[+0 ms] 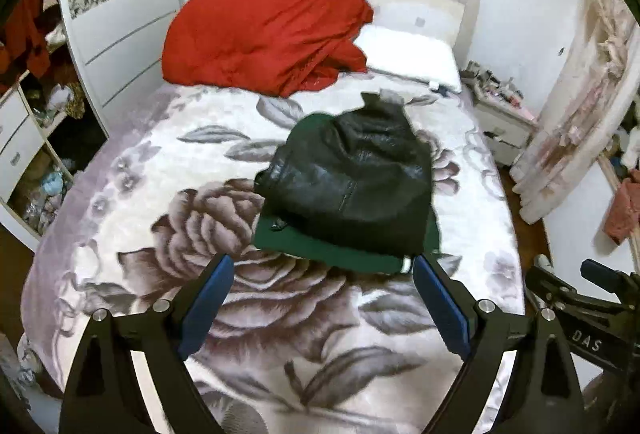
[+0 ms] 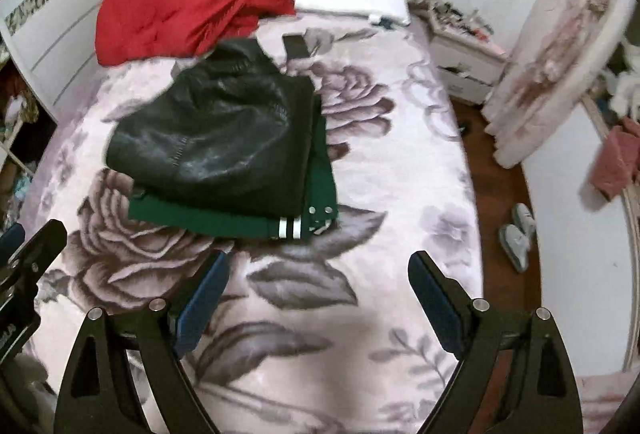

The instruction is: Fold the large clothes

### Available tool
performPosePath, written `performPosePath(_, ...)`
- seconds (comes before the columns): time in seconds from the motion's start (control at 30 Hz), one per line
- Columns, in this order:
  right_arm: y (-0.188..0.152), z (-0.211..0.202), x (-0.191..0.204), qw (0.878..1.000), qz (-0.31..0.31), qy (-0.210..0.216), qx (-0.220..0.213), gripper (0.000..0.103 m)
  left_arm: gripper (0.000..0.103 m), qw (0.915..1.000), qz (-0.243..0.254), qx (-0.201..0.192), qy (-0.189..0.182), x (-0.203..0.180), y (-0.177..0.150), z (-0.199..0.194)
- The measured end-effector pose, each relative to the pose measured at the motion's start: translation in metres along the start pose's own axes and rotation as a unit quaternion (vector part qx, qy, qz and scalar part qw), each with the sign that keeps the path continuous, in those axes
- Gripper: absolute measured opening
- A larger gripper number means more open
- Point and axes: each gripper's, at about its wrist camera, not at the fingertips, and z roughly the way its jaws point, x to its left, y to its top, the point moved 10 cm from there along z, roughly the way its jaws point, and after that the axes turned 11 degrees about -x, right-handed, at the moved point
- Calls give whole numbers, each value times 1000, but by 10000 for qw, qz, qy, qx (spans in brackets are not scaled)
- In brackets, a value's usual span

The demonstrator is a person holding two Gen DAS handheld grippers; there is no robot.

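Note:
A folded black leather jacket (image 1: 352,173) lies on top of a folded green garment (image 1: 320,250) with white stripes in the middle of the bed; both show in the right wrist view, jacket (image 2: 216,133) and green garment (image 2: 240,222). My left gripper (image 1: 322,274) is open and empty, just in front of the pile's near edge. My right gripper (image 2: 318,270) is open and empty, above the bedspread in front of and to the right of the pile. The right gripper also shows at the right edge of the left wrist view (image 1: 588,286).
A floral bedspread (image 1: 160,234) covers the bed. A red quilt (image 1: 260,29) and a white pillow (image 1: 412,57) lie at the headboard end. A wardrobe (image 1: 116,9) stands left, a cluttered nightstand (image 1: 500,109) right. Slippers (image 2: 518,234) lie on the wooden floor. A dark phone-like object (image 2: 295,45) lies behind the pile.

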Motion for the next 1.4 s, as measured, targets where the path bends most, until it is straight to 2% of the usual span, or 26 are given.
performPosePath(0.17, -3, -112, -25, 9992, 123, -28, -385, 92, 92, 9993, 169, -322, 111, -1, 18, -85)
performPosePath(0.43, -7, -270, -50, 9948, 124, -43, -1011, 92, 92, 9971, 235, -645, 322, -4, 28, -204)
performPosePath(0.7, -28, -393, -58, 9895, 119, 19, -1442, 92, 92, 9953, 368, -865, 241, -11, 20, -276)
performPosePath(1.0, -48, -467, -59, 9856, 108, -31, -1689, 92, 92, 9938, 318, -1001, 353, 2, 19, -307)
performPosePath(1.2, -46, -485, -57, 9866, 99, 31, -1631, 97, 92, 9954, 238, -850, 380, 7, 17, -315)
performPosePath(1.4, -45, -504, -62, 9845, 98, 15, -1750, 97, 92, 9927, 307, -1051, 509, 7, 21, -328)
